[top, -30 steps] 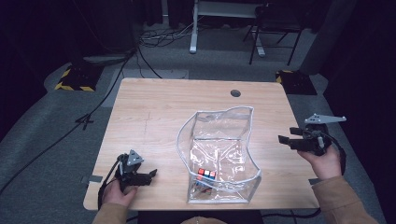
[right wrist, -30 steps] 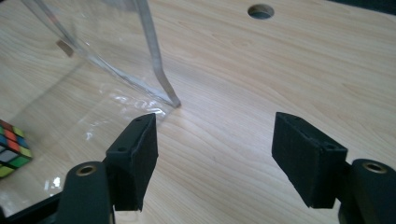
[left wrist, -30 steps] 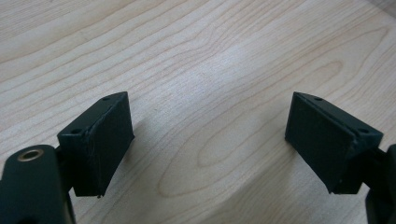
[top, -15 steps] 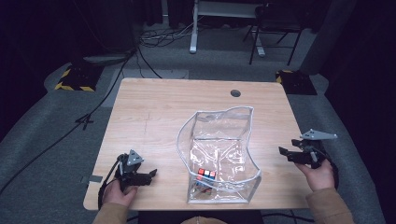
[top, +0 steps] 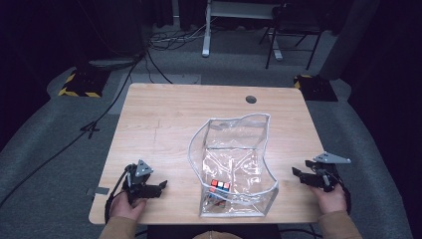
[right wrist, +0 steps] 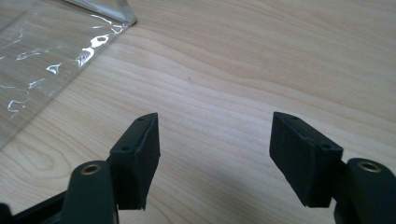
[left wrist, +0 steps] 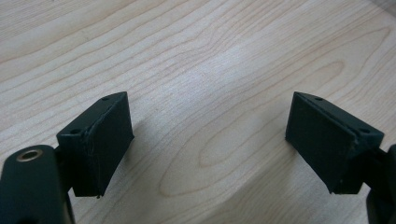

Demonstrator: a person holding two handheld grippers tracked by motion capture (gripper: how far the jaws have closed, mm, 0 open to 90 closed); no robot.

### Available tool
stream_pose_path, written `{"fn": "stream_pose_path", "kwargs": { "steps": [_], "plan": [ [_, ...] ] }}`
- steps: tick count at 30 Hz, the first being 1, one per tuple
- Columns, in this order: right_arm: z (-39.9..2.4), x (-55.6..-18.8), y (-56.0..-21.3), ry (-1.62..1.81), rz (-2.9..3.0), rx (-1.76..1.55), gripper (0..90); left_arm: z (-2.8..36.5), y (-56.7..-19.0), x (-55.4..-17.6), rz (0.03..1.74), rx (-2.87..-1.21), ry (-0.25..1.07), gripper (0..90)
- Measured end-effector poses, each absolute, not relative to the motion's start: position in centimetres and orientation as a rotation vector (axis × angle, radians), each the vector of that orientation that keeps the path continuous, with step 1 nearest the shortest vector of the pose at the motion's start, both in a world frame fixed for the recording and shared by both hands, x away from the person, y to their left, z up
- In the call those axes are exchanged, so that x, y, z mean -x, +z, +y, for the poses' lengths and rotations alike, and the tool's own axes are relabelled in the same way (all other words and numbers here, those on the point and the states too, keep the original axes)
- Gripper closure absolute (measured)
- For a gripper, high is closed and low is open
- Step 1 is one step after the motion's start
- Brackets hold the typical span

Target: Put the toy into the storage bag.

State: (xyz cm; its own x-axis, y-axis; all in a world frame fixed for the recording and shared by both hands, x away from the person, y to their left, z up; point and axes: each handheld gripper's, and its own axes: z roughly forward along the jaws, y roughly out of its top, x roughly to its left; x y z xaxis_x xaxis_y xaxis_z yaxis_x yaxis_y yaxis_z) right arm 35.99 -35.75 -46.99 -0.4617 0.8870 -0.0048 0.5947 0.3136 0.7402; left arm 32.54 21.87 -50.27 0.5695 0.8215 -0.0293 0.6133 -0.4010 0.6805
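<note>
Either side of the clear bag [top: 234, 164], left gripper [top: 160, 186] and right gripper [top: 297, 174] hover with jaws wide, nothing between them.

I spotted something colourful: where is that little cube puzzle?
In the high view the cube puzzle lies inside the clear plastic bag, near the table's front edge, between both grippers.

A clear plastic pouch [top: 234, 164] is standing open on the wooden table [top: 164, 119], near the person's edge, with a small multicoloured cube [top: 220, 185] lying inside it at the bottom. The left gripper [top: 160, 185] is resting low at the table's near left corner, pointing toward the pouch — jaws apart, nothing between them. The right gripper [top: 295, 173] is hovering at the table's right edge, just beside the pouch, jaws likewise parted and empty.
</note>
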Motion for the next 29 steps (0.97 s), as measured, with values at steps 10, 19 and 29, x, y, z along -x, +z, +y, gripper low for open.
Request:
{"fn": "stream_pose_path", "kwargs": {
  "steps": [10,19,29],
  "plan": [
    [-35.6,-35.4,-48.6,0.948,2.200,-1.320,31.8,21.8,-50.3,-32.5,1.145,-2.144,0.415,14.9],
    [-35.4,-35.7,-50.0,0.946,2.215,-1.306,16.9,21.8,-50.3,-32.5,1.145,-2.144,0.415,14.9],
    [-35.4,-35.8,-50.4,0.981,2.208,-1.264,14.2,21.8,-50.3,-32.5,1.144,-2.143,0.413,14.8]
  ]
}}
